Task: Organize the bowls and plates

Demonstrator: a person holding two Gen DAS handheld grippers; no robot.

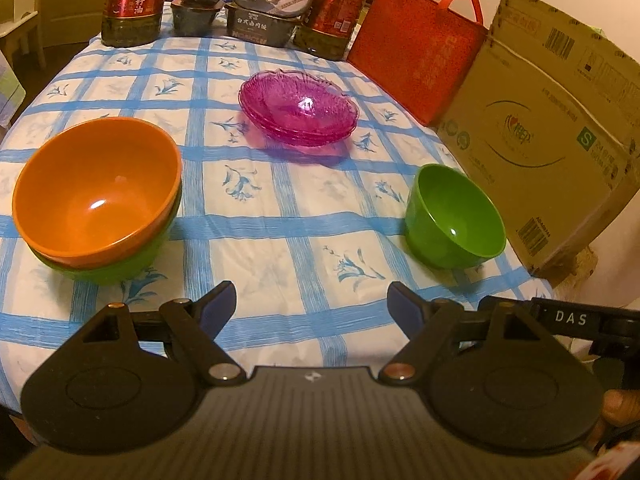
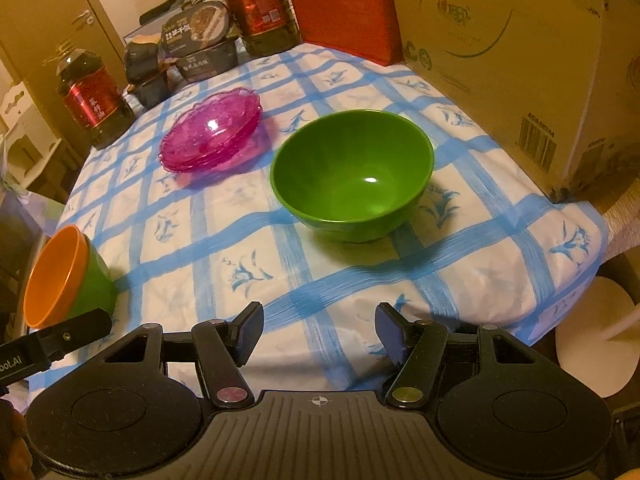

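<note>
Both grippers hover over the near edge of the surface (image 1: pixel 280 216) w/ checked cloth. Left gripper (image 1: pixel 311 305): fingers spread, nothing btwn them. Right gripper (image 2: pixel 319 330): fingers spread too, empty. Orange bowl (image 1: pixel 96 192) sits nested in a green one at the left edge. Single green bowl (image 2: pixel 352 172) stands near the right edge, beside the cardboard box (image 1: pixel 552 120). Pink plates (image 1: pixel 298 110) stacked mid-surface, toward the far edge.

Dim, warm yellowish light from above, glare spots inside the bowls, soft shadows, strong fisheye bending at edges.
</note>
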